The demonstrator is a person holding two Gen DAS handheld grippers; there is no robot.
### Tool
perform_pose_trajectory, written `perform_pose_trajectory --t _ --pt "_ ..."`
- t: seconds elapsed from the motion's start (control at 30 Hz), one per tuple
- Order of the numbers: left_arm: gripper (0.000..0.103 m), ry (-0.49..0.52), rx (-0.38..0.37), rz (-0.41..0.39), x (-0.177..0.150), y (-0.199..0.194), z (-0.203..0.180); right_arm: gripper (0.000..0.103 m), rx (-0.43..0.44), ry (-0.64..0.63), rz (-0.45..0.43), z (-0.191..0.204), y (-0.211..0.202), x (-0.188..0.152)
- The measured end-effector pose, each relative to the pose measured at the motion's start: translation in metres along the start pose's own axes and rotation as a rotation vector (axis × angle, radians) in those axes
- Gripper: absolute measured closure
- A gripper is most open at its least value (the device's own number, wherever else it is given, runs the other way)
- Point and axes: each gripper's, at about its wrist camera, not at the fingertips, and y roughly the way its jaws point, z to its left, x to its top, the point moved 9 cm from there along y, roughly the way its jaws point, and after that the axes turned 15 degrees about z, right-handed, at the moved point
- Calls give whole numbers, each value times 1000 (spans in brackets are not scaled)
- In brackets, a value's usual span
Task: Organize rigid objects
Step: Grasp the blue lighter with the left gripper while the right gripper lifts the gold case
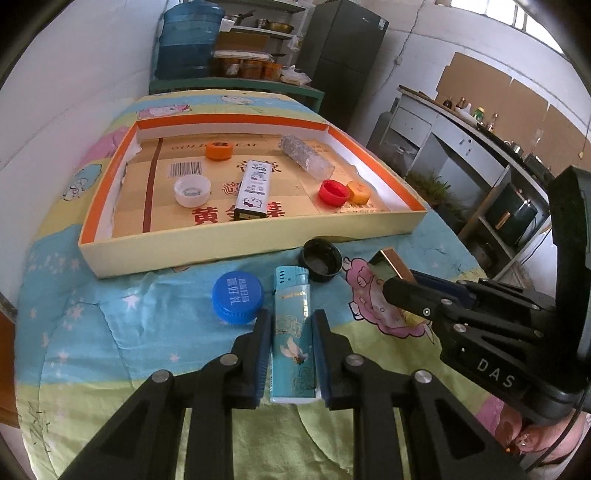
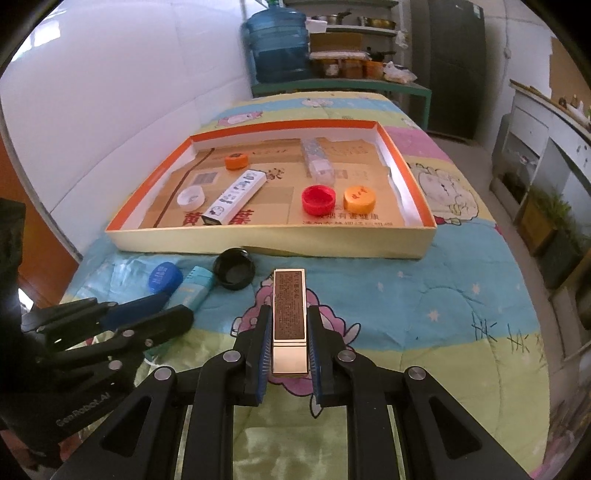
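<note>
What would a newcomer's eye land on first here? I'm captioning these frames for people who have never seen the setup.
Probably the two black grippers up close: the left gripper is shut on a teal lighter, and the right gripper is shut on a gold lighter. Beyond them, on the cartoon quilt, sits an orange-rimmed tray holding bright caps and a white box. A blue cap and black cap lie outside it.

Home kitchen, fridge (image 1: 341, 55), water jug (image 1: 190, 40), pot shelves (image 1: 258, 22)

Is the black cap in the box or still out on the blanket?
Out. The black cap lies open side up on the blanket, just outside the box.
</note>
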Motion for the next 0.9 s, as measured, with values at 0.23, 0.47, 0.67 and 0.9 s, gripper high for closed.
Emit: perform_pose_trajectory --t 0.23,0.47,0.67,0.9 --pt "81 -2 14 -3 -1 -2 -2 85 8 -2 -3 -1 0 -1" --pt "81 -5 4 -11 -2 -6 -3 85 7 -2 -15 -2 -4 -1" --pt "81 0 -4 -25 -2 -13 -6 85 5 -4 -20 -1 -7 0" --pt "81 -2 -10 -54 0 -26 -7 85 0 -12 -31 1 -14 1"
